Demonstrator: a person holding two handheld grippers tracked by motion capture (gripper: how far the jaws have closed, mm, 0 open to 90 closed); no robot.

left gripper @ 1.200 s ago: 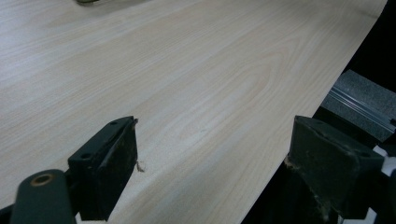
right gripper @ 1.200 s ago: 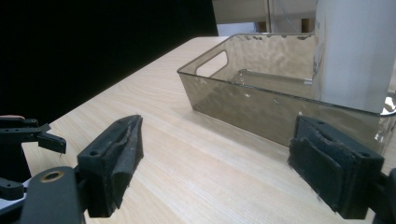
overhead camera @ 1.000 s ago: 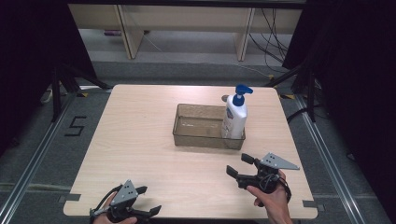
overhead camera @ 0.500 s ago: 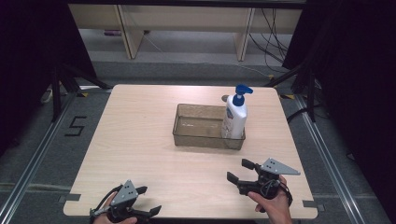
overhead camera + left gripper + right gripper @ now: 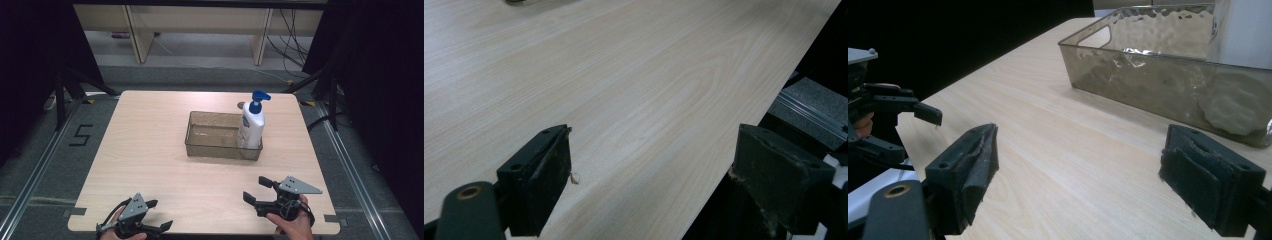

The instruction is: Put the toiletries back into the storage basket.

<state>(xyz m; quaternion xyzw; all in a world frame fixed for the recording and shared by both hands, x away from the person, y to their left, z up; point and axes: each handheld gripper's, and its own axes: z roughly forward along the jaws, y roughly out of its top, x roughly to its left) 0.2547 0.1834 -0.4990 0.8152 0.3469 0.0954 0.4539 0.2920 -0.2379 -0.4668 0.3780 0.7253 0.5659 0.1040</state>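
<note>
My right gripper has drawn back toward me since a second ago, from farther in on the table to a spot close to the near edge; my left gripper has stayed where it was, at the near left corner. The bin and the bottle have not shifted.

Both grippers are released. In the right gripper view my two black jaws stand wide apart with nothing between them but bare table, and in the left gripper view the jaws are just as wide, one over the wood and the other hanging past the table's edge. Neither gripper touches anything but air.

The bin is a clear, smoky, rectangular tub sitting near the middle of the table, a little to my right. From the right gripper view its long wall faces me, near but apart from my jaws, with a handle cut-out at its left end. The bottle is white with a blue pump top and stands upright inside the bin at its right end, against the right wall. In the right gripper view its white body rises above the rim at the upper right.

My left gripper also shows in the right gripper view, off at the table's edge, its jaws parted too, well apart from the bin.
</note>
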